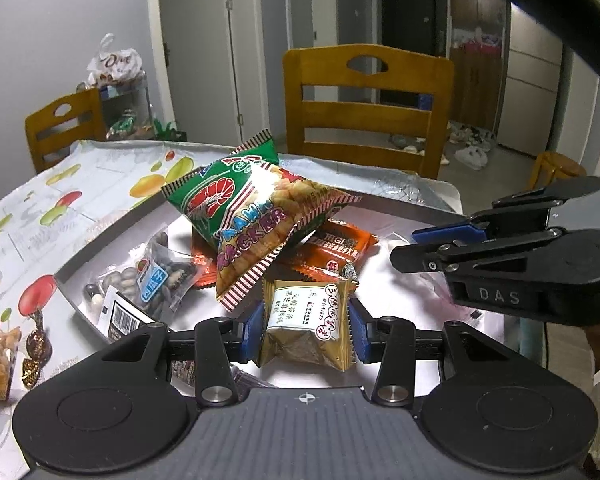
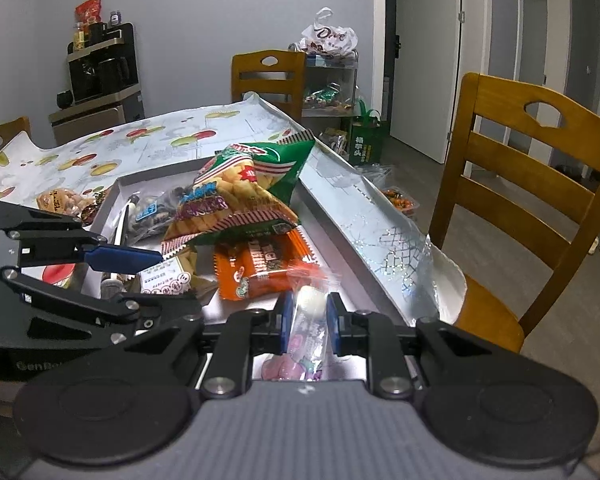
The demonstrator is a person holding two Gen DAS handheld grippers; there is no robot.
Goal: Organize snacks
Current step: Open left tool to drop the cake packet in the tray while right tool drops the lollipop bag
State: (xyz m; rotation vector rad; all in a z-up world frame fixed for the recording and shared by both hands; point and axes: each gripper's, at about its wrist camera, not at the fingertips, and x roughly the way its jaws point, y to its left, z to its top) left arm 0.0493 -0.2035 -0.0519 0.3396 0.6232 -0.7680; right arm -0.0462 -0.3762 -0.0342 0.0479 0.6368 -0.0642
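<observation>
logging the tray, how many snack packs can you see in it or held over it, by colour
green prawn cracker bag: 1
orange packs: 2, the second mostly hidden under the bag
gold pack, in the left gripper: 1
clear packs: 2, seeds and the candy in the right gripper
total: 6

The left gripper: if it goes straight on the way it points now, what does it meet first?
Probably the prawn cracker bag, right beyond the gold packet that the left gripper holds; depth is uncertain.

Fruit-print table (image 1: 40,200) — grey tray (image 1: 112,224), loose wrapped snacks (image 1: 4,352).
</observation>
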